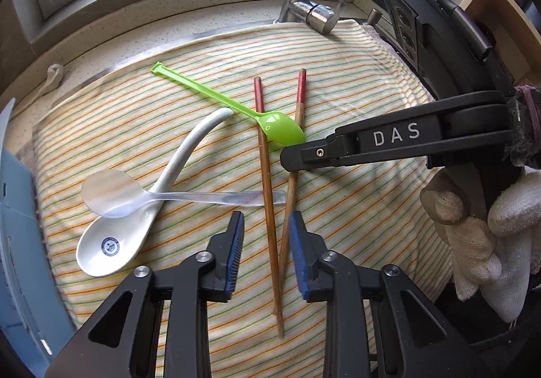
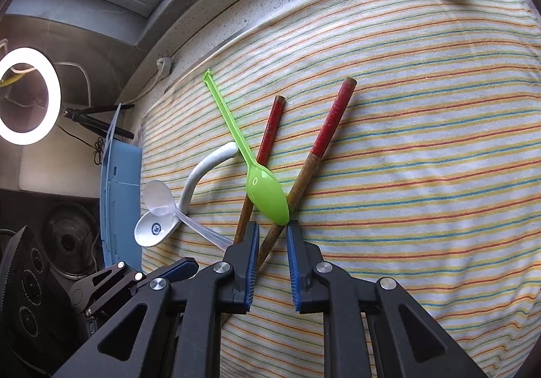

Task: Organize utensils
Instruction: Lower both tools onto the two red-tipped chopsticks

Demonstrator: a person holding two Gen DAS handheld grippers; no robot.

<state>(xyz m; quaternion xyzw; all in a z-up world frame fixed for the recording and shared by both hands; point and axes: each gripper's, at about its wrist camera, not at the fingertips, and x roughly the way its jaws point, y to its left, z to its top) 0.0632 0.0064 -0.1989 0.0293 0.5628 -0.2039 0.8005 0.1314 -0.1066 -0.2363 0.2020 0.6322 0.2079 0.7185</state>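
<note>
We hold both claws narrow, gripping nothing: left gripper (image 1: pixel 265 232) straddles the crossed chopsticks (image 1: pixel 270 208), right gripper (image 2: pixel 272 236) sits by the green spoon (image 2: pixel 267 192). Lift the spoon clear first, we judge, then pinch both sticks together.

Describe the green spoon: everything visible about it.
The green spoon is one piece of glossy, bright lime plastic, with a long thin handle ending in a small flat tab and an oval bowl facing up. It lies flat on the striped cloth, its bowl resting across the two red-tipped chopsticks where they splay apart. The right gripper sits at its bowl tip; contact is unclear.
</note>
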